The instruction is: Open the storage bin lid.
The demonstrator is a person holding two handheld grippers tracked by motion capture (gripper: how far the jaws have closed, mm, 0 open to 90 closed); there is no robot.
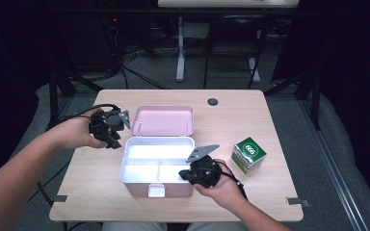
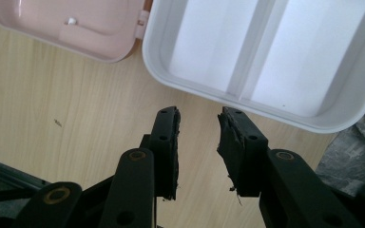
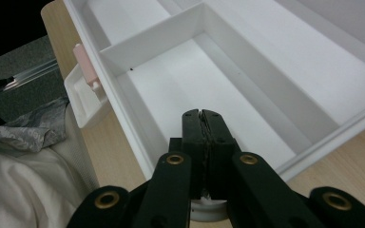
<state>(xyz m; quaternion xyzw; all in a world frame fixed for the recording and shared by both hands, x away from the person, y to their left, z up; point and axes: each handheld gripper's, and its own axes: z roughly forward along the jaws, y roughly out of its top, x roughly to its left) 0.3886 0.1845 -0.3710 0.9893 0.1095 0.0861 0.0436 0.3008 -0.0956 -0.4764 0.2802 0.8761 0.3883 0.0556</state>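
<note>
wooden table (image 1: 101, 192) | left gripper (image 2: 198, 124) jaws spread, beside open box (image 1: 125, 163) | right gripper (image 3: 203, 115) jaws pressed together, over box compartment

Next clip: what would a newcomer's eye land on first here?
Probably the open white plastic lunch box with its pink lid flipped back, mid-table, compartments empty. The right gripper, jaws shut, rests at the box's near right corner; the open left gripper hovers beside its left edge. A small green-and-white carton stands to the right.

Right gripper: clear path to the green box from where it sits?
Probably yes. The green box stands alone on the table just beside the right gripper, which rests at the open pink lunch box; nothing lies between them. Its jaws are shut and would need opening first.
</note>
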